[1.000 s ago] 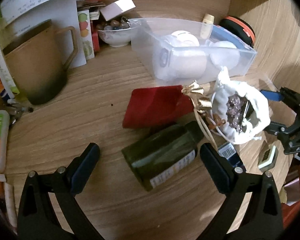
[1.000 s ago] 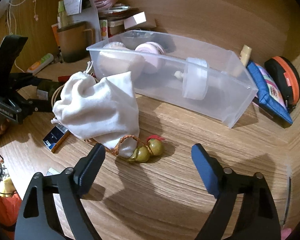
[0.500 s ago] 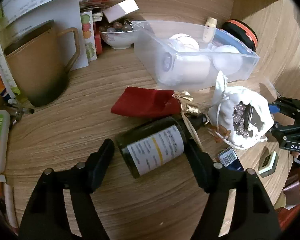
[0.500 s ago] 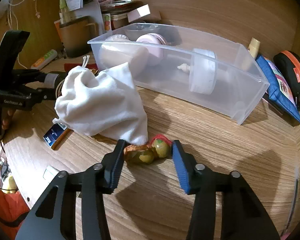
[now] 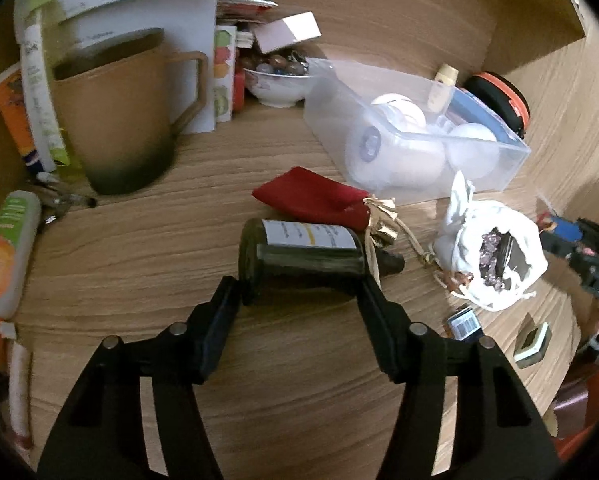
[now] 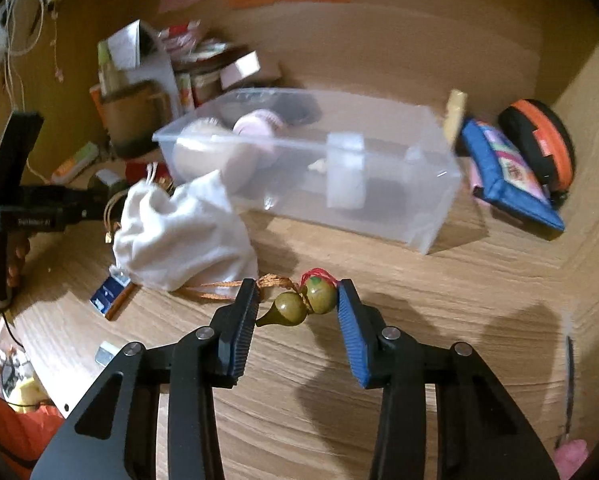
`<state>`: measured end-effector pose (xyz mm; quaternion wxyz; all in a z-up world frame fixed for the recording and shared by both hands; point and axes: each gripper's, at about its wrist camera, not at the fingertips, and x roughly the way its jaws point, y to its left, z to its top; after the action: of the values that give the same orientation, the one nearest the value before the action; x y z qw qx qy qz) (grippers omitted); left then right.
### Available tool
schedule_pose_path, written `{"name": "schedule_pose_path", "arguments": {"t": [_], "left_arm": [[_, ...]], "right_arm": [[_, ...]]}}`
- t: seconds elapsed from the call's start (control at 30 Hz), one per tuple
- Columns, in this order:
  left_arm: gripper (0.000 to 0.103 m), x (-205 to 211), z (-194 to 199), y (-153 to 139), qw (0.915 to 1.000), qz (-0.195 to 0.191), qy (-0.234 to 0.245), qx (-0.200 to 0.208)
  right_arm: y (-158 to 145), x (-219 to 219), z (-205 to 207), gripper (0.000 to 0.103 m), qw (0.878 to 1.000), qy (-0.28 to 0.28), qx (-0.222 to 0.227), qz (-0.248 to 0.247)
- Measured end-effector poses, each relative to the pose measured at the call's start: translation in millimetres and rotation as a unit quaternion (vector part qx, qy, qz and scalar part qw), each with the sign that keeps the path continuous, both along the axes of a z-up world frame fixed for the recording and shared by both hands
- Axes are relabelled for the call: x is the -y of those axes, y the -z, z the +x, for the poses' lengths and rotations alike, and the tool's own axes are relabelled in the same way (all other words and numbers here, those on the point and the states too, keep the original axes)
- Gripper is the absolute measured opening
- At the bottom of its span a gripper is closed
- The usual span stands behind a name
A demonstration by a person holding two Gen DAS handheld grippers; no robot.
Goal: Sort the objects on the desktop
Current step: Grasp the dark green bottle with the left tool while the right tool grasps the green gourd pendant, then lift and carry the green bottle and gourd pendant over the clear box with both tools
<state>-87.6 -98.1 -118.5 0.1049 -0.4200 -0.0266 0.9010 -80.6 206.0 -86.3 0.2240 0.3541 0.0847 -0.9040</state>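
In the left wrist view a dark green bottle (image 5: 311,248) with a white label lies sideways between the pads of my left gripper (image 5: 299,288). The jaws are closing, and the pads press on its base and shoulder. A red pouch (image 5: 311,200) lies just behind it. In the right wrist view my right gripper (image 6: 297,300) is shut on a green gourd charm (image 6: 303,304). The charm's orange cord (image 6: 215,292) runs under a white drawstring pouch (image 6: 183,236). That pouch (image 5: 495,256) gapes open over purple stones. Behind it stands a clear plastic box (image 6: 419,200).
A brown mug (image 5: 115,116), a bowl of stones (image 5: 275,80) and papers crowd the back left. A tube (image 5: 7,252) lies at the left edge. A blue pouch (image 6: 507,176) and an orange-black case (image 6: 539,140) sit right of the box. A small blue box (image 6: 107,296) lies by the white pouch.
Both grippers went from wide open to closed: the left on the green bottle, which rolled label-up, the right on the gourd charm, which has risen slightly off the desk.
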Motion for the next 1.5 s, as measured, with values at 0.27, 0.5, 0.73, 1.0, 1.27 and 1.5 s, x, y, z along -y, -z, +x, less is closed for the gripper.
{"name": "schedule_pose_path", "arguments": {"t": [0.27,0.5,0.73,1.0,1.27,1.5], "left_arm": [[0.063,5.0,7.7,-0.6,0.9998,-0.013,0.003,0.012],[0.083,-0.9,-0.5,0.1,0.9993,-0.035,0.006,0.010],[0.080,-13.6,-18.4,5.9,0.9986,-0.046,0.025,0.009],[0.074,-16.6,-6.9,-1.0,0.9988,-0.045,0.013,-0.015],[0.074,-4.2,11.8,-20.8,0.9983,-0.011,-0.015,-0.055],[0.074,2.6,20.0,-44.3,0.9962,0.017,-0.032,-0.080]], "right_arm": [[-10.1,-3.8,3.4,0.037,1.000,0.003,-0.017,0.000],[-15.7,-5.3,2.5,0.037,1.000,0.005,-0.027,-0.003],[-22.9,-11.3,-1.3,0.037,0.999,0.012,-0.038,-0.006],[-32.4,-17.3,-9.4,0.037,0.998,0.024,-0.051,-0.016],[-53.1,-24.9,-14.3,0.037,0.996,0.027,-0.083,-0.033],[-55.8,-30.3,-18.0,0.037,0.995,0.040,-0.082,-0.033]]}}
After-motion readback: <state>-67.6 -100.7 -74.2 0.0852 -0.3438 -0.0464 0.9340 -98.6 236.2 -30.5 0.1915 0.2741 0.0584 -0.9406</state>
